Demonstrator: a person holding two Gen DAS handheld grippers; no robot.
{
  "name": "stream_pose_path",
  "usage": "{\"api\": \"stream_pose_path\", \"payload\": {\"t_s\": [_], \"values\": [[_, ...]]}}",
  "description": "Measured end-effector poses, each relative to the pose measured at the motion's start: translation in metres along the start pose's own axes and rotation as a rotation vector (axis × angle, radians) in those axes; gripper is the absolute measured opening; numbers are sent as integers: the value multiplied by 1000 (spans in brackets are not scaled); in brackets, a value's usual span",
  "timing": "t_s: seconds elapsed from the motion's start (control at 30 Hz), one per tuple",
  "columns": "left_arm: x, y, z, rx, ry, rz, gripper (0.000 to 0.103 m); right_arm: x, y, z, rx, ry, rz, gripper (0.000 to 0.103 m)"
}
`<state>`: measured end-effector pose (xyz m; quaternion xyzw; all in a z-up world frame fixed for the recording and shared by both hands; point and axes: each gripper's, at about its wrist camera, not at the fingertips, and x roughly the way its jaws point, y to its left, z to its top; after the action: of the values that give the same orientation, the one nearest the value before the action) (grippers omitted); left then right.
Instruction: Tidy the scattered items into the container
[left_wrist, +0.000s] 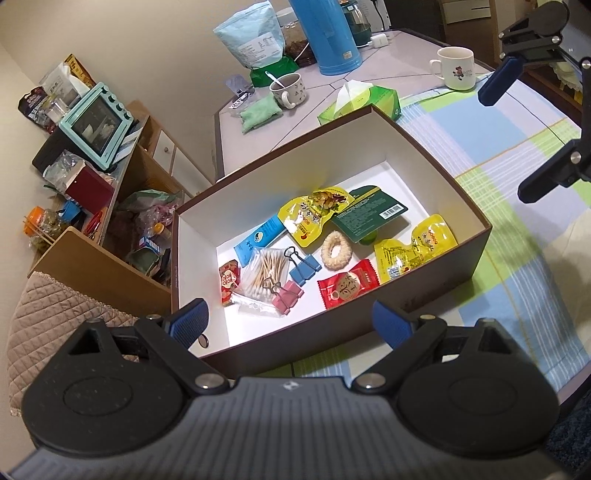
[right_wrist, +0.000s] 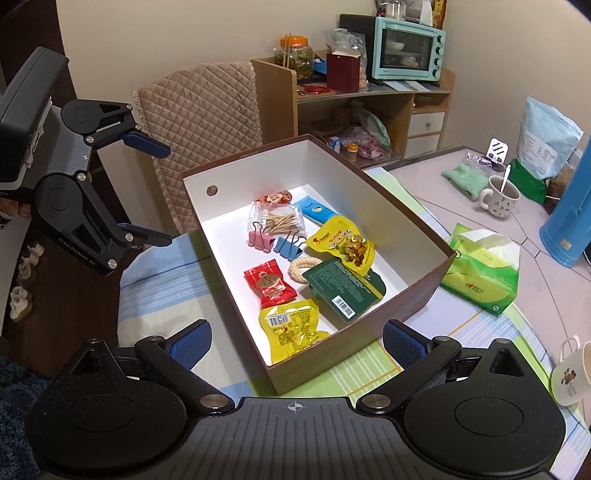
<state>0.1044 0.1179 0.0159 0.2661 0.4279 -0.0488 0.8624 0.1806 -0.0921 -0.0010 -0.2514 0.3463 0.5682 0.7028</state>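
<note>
Both grippers are spread wide with nothing between the blue pads. Left gripper hangs over the near corner of the brown box, and the right gripper does the same from the opposite side, so each shows up in the other's view, empty too.

Everything scattered seems to be in the box already, on its white floor. Along one side sit a small red snack packet, a clear bag of cotton swabs and a blue sachet. A pink binder clip and a blue binder clip lie side by side, touching the swab bag. A yellow pouch lies over the edge of a dark green packet, and a ring-shaped cracker is partly tucked under both. A red candy wrapper lies just beside a second yellow pouch, whose end is cut off by the box wall in the right wrist view. Print on the packets is too small to read.

Outside, the box sits on a checked cloth. A green tissue pack lies just beside the box, with a mug with a spoon and a blue thermos, cut off by the frame, farther back. A white mug stands near the table's edge.
</note>
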Motion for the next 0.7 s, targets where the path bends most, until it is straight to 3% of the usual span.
{"api": "stream_pose_path", "payload": {"t_s": [0.7], "values": [[-20,-35,4,-141,17,64,94,-18,-10,-22,-21,-29,59,101]]}}
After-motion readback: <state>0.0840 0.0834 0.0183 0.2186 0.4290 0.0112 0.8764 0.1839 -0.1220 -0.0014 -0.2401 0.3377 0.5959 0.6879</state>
